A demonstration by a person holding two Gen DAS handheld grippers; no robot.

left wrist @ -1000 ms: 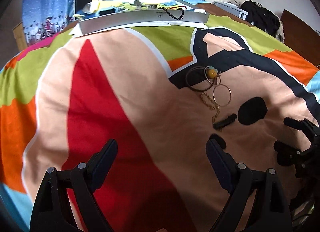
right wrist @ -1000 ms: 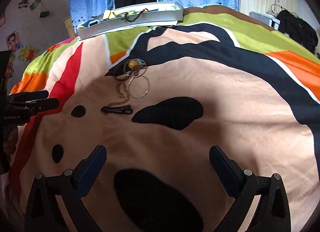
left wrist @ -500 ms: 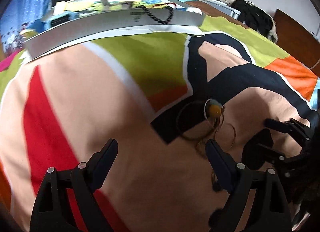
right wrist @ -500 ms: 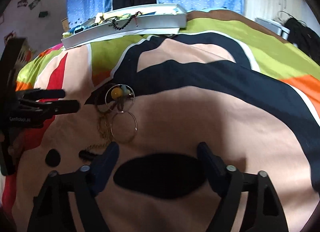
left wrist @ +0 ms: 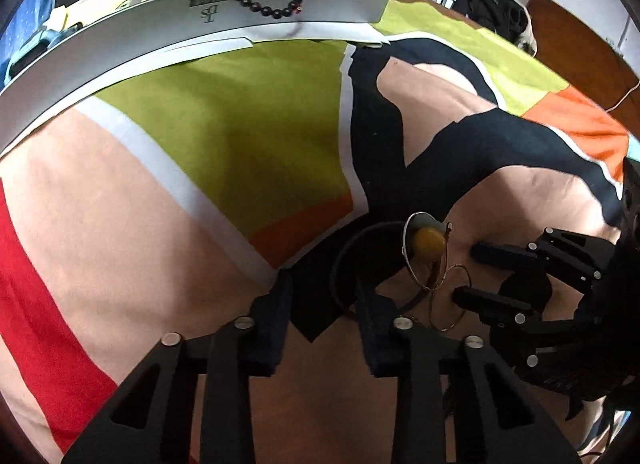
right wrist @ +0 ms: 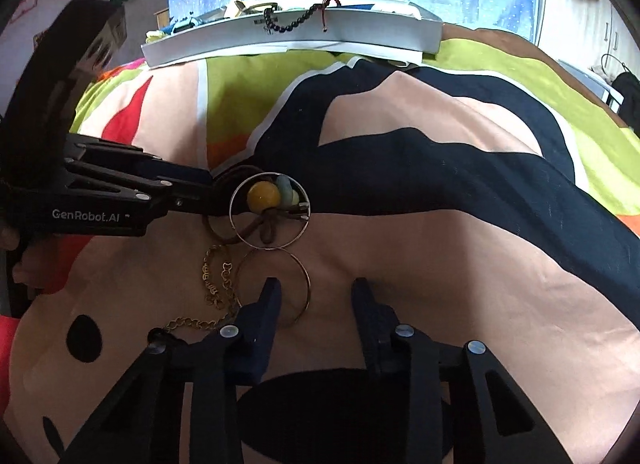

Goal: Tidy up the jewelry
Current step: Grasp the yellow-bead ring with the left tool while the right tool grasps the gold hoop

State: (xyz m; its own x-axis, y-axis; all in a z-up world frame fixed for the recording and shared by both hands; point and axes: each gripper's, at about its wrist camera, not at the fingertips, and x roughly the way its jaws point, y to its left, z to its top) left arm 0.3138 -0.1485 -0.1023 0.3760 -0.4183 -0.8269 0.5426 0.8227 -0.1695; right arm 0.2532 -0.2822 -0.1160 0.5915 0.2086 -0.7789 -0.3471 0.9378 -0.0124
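A jewelry pile lies on the colourful bedspread: a silver hoop with a yellow bead [right wrist: 264, 193] and brown cord, a dark bangle [left wrist: 344, 264], a thin gold hoop [right wrist: 276, 284] and a gold chain [right wrist: 216, 284]. My left gripper [left wrist: 322, 304] is open and low over the bangle's near rim, which lies between its fingers. From the right wrist view the left gripper [right wrist: 210, 193] reaches in from the left, its tips at the bangle. My right gripper [right wrist: 316, 292] is open, and the thin gold hoop's right rim sits in its gap. The right gripper [left wrist: 466, 274] also shows beside the hoops.
A white tray [right wrist: 292, 39] stands at the bed's far edge with a black bead bracelet [right wrist: 296, 21] draped over its wall and small items inside. Blue curtains hang behind it. A hand [right wrist: 8, 232] holds the left gripper's handle.
Both grippers have moved forward and down onto the jewelry pile. Their jaws have narrowed around the bangle and the thin hoop. The jewelry itself has not shifted.
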